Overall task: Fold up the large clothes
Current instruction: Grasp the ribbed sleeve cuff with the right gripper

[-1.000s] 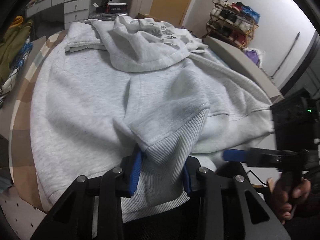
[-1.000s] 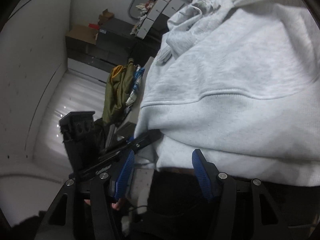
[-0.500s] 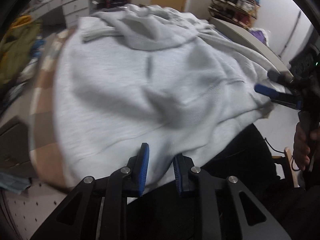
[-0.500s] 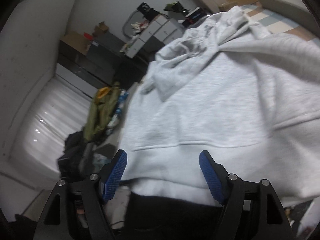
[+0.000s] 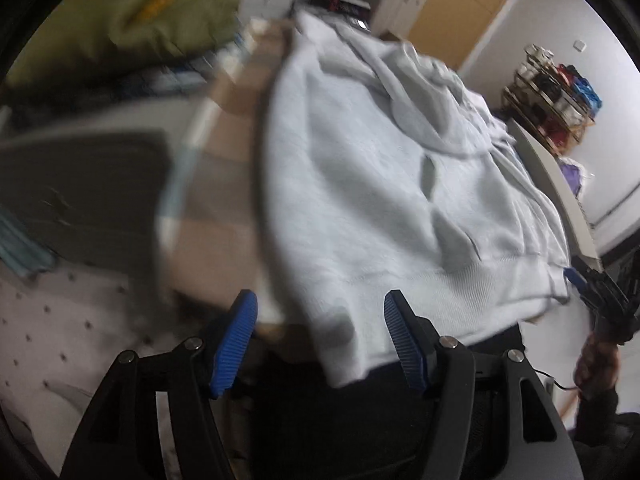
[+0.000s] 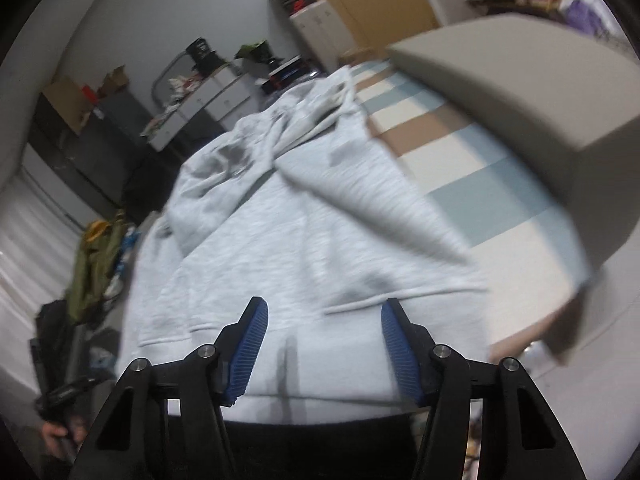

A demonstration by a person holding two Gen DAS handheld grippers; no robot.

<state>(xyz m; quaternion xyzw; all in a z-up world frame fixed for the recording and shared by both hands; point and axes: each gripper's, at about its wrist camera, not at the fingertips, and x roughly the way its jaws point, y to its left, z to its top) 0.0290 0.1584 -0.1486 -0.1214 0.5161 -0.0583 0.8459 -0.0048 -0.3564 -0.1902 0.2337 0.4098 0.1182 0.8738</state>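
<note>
- Our hoodie (image 6: 304,248) lies spread on the bed (image 6: 472,160), hem at six o'clock, ready for folding.
- Left gripper (image 5: 320,340) has just opened wide, gripping nothing.
- Right gripper (image 6: 324,344), just narrowed, hangs open over the hem.

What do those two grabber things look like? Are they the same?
Yes, they look alike. The left gripper and the right gripper each have two black fingers with triangle-shaped cut-outs, round silver bolts at the joints, and bright blue ribbed pads on the inner sides. In the left view, the other gripper's black handle is visible at the edge with a thin dark cable hanging below it.
</note>
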